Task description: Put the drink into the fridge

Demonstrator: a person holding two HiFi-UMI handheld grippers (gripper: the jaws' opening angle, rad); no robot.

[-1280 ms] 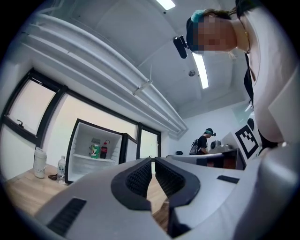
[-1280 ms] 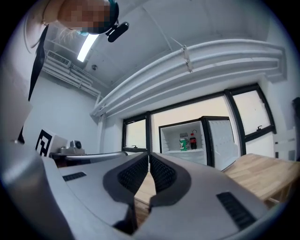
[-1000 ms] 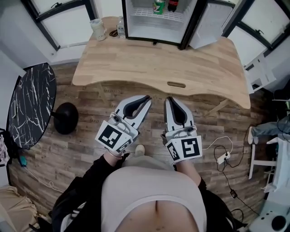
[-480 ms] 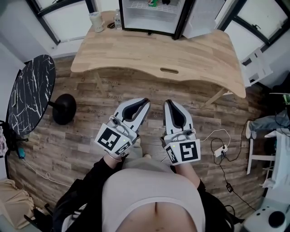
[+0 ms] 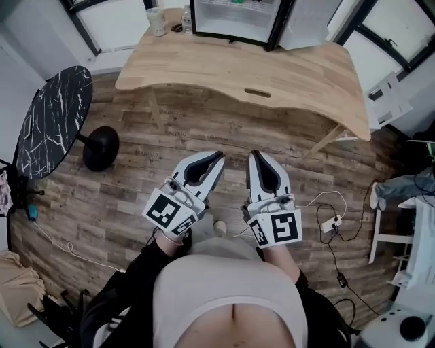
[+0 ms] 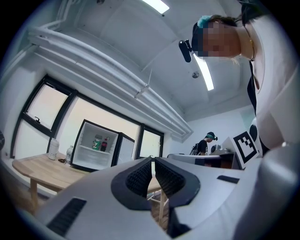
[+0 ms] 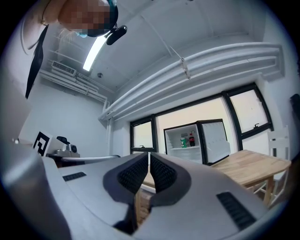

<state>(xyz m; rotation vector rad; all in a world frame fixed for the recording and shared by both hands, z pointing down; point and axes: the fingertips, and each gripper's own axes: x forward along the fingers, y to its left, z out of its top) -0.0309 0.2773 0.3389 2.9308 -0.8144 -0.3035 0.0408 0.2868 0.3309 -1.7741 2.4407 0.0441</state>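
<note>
The small black fridge (image 5: 231,24) stands open on the far edge of the wooden table (image 5: 224,71). A green can (image 7: 183,141) and a dark cola bottle (image 7: 191,139) stand on its upper shelf, and the left gripper view shows the can (image 6: 97,142) too. Both grippers hang side by side over the plank floor, well short of the table and pointing towards it. My left gripper (image 5: 217,157) is shut with nothing between its pads. My right gripper (image 5: 257,155) is shut and empty as well.
A cup (image 5: 157,20) and a water bottle (image 5: 185,19) stand left of the fridge. A round black marble table (image 5: 51,122) is at the left. A power strip with cables (image 5: 332,224) lies on the floor at the right. Another person (image 6: 206,143) stands far off.
The table and fridge have slid towards the top of the head view and look farther off. Both grippers keep the same side-by-side pose, still shut.
</note>
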